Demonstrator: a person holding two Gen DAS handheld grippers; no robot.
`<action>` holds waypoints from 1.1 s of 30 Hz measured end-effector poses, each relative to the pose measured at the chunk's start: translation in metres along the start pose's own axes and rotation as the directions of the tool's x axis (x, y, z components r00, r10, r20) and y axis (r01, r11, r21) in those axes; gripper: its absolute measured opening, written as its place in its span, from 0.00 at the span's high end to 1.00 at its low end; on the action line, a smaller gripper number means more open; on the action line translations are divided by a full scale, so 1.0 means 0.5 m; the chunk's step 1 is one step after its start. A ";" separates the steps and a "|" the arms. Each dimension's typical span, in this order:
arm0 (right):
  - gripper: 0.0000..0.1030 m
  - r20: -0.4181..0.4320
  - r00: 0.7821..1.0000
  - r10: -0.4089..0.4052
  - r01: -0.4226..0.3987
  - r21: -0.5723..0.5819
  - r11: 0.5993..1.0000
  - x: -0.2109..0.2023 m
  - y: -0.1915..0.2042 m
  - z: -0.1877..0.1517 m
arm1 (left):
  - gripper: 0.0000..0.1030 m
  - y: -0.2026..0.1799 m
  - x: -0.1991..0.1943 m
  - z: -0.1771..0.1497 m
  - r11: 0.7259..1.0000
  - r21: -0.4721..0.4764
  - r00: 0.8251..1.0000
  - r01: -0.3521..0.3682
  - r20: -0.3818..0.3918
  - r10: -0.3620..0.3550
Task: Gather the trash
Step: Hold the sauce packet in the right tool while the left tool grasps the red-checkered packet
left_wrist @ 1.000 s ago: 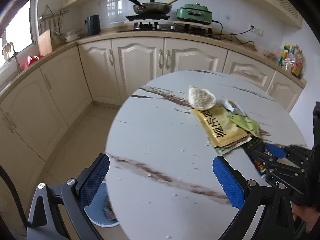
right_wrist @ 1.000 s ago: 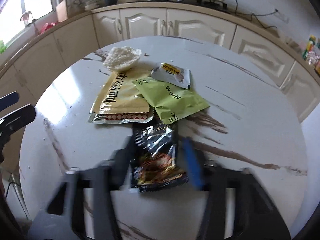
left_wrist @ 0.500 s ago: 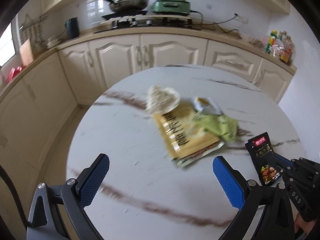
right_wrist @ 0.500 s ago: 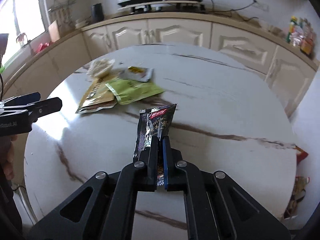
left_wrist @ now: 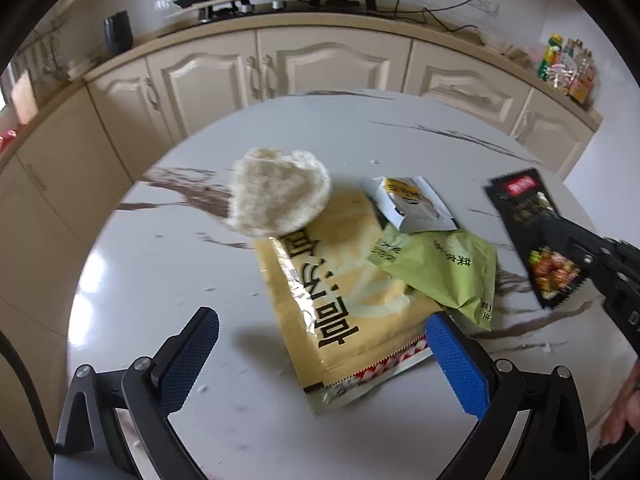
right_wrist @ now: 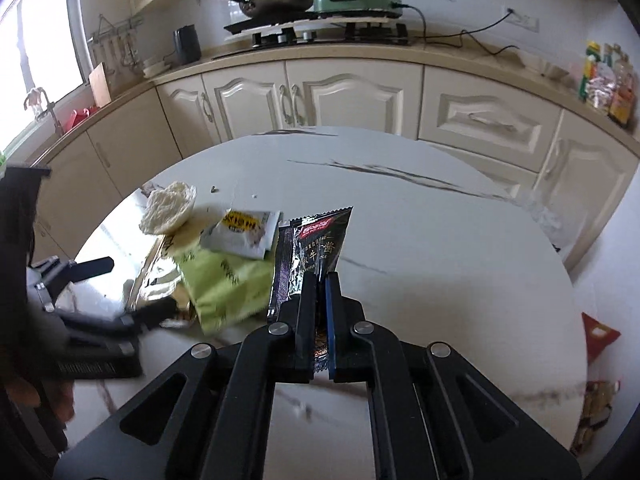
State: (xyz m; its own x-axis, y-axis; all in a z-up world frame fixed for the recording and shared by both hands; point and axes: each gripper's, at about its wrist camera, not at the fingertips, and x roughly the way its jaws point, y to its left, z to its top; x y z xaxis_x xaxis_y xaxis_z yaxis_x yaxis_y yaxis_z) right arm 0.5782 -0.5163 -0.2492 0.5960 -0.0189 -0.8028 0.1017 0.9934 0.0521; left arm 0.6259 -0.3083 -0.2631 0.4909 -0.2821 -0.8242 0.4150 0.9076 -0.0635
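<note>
Now the right tool (right_wrist: 319,280) pinches the black sachet (right_wrist: 310,248) (lifted off the table (right_wrist: 420,240)), left tool (left_wrist: 320,336) wide

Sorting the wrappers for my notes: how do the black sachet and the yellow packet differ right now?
The black sachet is pinched in the shut right gripper, lifted off the table; the yellow packet lies flat on it. The sachet is narrow and dark, the packet broad and pale. The packet has other trash on it; the sachet does not. Both are printed food wrappers.
</note>
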 end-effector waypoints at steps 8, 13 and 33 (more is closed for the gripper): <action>0.95 -0.044 0.998 0.040 -0.042 -0.046 0.998 0.048 0.028 0.009 | 0.01 0.001 0.049 0.045 1.000 -0.014 1.000 0.017 -0.015 -0.017; 0.95 -0.074 0.995 0.060 -0.067 -0.106 0.992 0.067 0.056 0.014 | 0.02 0.007 0.062 0.049 1.000 0.002 1.000 -0.008 -0.011 0.008; 0.95 -0.192 0.973 0.128 -0.178 -0.266 0.947 0.044 0.218 -0.055 | 0.61 0.064 -0.080 -0.106 0.992 0.103 0.997 0.069 0.017 -0.071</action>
State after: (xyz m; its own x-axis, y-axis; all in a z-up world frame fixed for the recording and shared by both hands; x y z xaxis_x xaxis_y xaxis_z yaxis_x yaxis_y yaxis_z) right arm 0.5806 -0.4053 -0.2776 0.4400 0.1307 -0.8884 -0.2215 0.9746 0.0337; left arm 0.5790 -0.2517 -0.2620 0.4735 -0.3510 -0.8079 0.5242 0.8494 -0.0618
